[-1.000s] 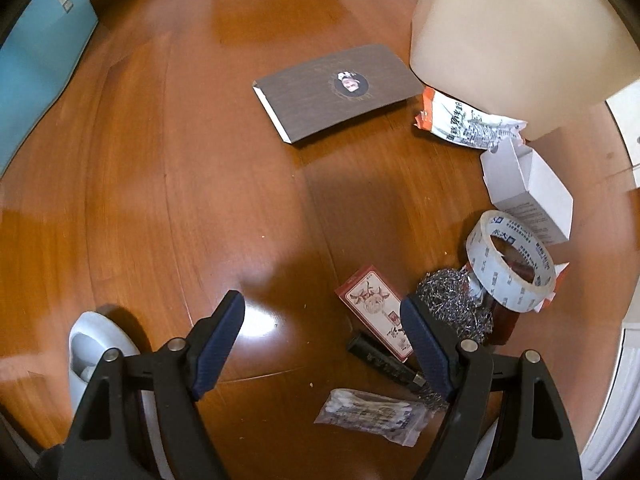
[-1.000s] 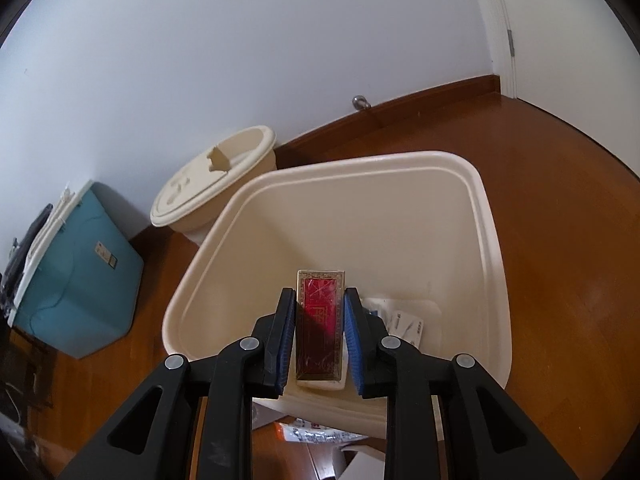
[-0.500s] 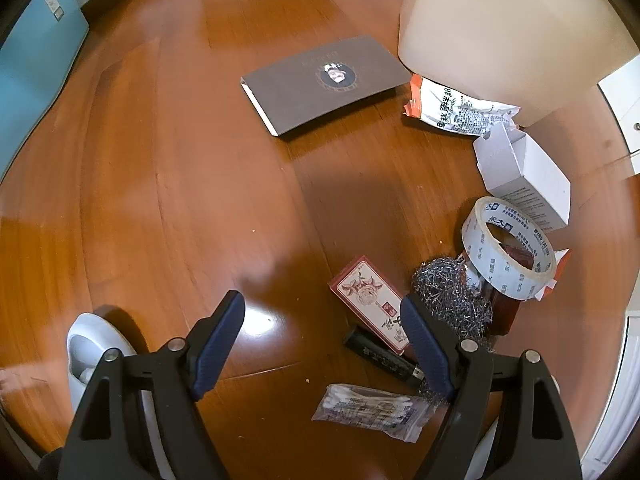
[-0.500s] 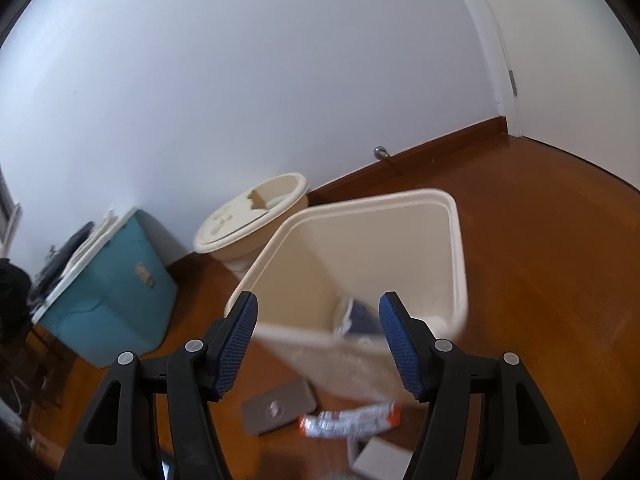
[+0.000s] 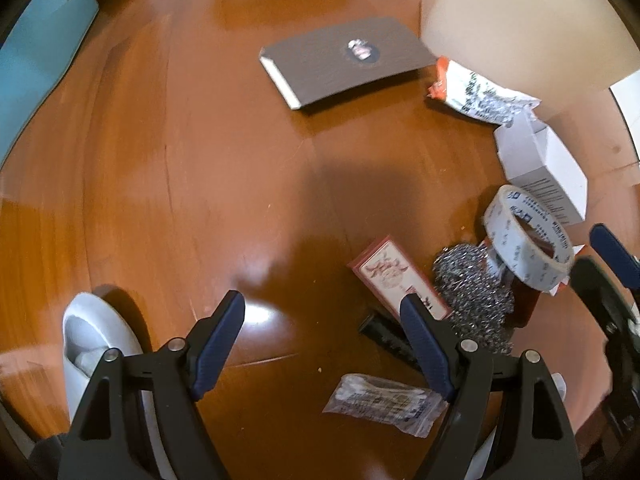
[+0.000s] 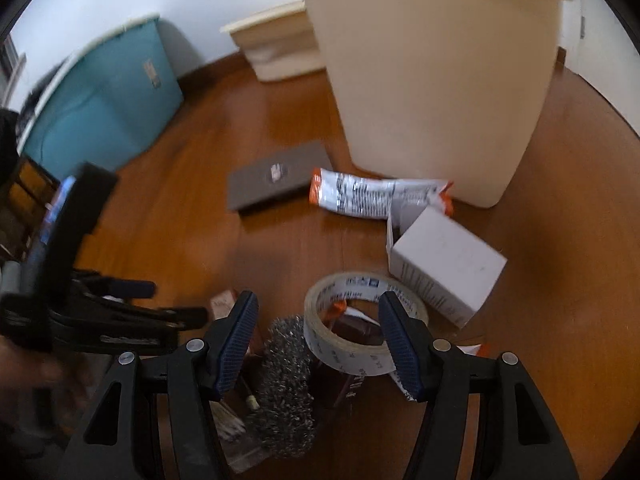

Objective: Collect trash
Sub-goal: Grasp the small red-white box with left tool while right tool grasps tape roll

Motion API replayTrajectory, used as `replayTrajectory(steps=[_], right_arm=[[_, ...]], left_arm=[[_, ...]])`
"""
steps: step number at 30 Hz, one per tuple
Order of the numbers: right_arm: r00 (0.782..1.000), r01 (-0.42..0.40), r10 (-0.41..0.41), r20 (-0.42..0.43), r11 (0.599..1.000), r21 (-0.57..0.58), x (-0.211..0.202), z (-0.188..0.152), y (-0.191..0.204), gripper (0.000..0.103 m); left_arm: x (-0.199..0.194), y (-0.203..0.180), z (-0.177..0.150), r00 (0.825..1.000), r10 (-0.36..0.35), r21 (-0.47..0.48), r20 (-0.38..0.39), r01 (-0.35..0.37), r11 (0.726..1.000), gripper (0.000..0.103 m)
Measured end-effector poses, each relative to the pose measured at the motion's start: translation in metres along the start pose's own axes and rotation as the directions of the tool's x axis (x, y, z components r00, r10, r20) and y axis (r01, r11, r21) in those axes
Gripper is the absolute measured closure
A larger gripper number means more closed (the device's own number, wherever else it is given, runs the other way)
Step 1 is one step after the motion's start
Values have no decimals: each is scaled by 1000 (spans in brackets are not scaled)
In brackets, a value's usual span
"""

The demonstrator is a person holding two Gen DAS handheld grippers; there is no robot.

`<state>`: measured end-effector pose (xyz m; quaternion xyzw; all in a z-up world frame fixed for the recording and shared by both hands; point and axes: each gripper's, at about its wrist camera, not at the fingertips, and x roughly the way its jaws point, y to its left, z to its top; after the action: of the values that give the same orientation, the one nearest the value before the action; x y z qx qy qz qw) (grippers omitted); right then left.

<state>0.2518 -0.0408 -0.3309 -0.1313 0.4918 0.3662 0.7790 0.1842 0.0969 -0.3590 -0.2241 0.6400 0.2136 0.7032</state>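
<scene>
Right wrist view: we've parked the cream bin [image 6: 432, 80] beside the litter so drops are short. Our right gripper [image 6: 318, 344] hangs empty, spread over the tape roll [image 6: 360, 332]; left gripper [image 5: 322, 344] waits released above bare floor.

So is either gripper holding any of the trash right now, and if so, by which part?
Nothing is held. The left gripper hangs open over bare floor, and the right gripper is open and empty above the tape roll and steel wool.
</scene>
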Motion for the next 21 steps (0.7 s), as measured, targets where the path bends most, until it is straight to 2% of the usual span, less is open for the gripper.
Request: replayTrajectory(steps=[4,7,9,12,14,15,17,18,21], right_arm=[[999,0,-1,-33,1000,-25,19,3,1,39],[998,-5,-1,-70,996,-91,32,2,12,46],[996,-21,10,-87,991,-134,38,0,16,46],[991,-46,16,-137,974,-224,50,-1,26,46],[979,-71,22,-202,968,-241,65,0,27,46],[974,-73,15,-227,966,-247,72,0,27,49],[964,-80,14,-264,967,-242,79,1,27,64],[963,-81,16,-268,969,-233,80,3,26,86],[968,-108,66,-240,980,-167,73,6,20,88]], left_arm=[[2,4,-1,1000,-2,-6,0,2,1000,23],[4,7,0,1000,-2,-15,-10,2,1000,23],[7,8,0,1000,-5,-23,-13,4,1000,23],[10,10,1,1000,-7,-30,-18,7,1000,23],[11,11,1,1000,-6,-29,-21,5,1000,23],[11,11,1,1000,-5,-30,-23,4,1000,23],[11,13,2,1000,-5,-32,-25,4,999,23],[11,13,4,1000,-6,-33,-27,5,999,23],[15,14,3,1000,-9,-41,-30,8,999,23]])
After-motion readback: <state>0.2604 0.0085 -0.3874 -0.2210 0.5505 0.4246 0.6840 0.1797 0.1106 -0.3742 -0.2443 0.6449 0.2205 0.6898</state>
